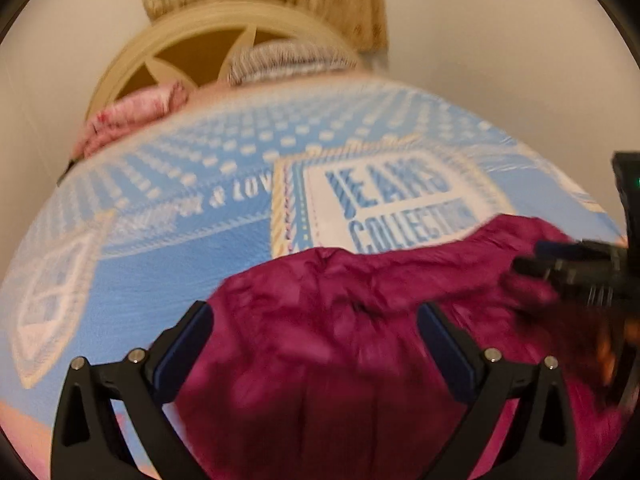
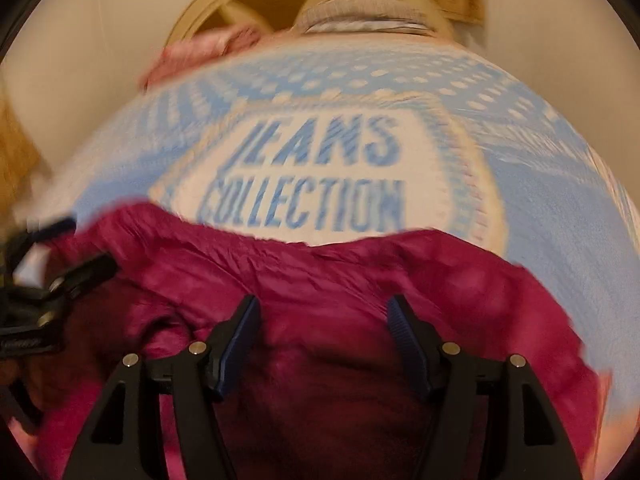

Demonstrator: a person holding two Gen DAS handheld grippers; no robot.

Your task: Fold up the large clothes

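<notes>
**Both grippers open over a magenta garment on the bed**

The left hand-held gripper (image 1: 316, 344) is hanging with its jaws spread wide, nothing pinched between its blue pads (image 1: 202, 322), and the magenta garment (image 1: 340, 320) is lying beneath the gap. The right hand-held gripper (image 2: 320, 338) is likewise standing spread, its ribbed pads (image 2: 402, 322) apart above the same garment (image 2: 320, 272), with no cloth gripped. Each gripper is showing at the edge of the other's view, near the garment's far corners. The crumpled, shiny garment is lying on a light blue bedspread (image 1: 168, 256) printed with dots and a white badge (image 2: 316, 176) reading "JEANS COLLECTION"; its upper edge is overlapping the badge's lower rim. Beyond the bedspread, a pink cloth (image 1: 132, 120) and a grey striped pillow (image 1: 288, 60) are resting against a cream headboard (image 1: 132, 68). Both views are blurring.
</notes>
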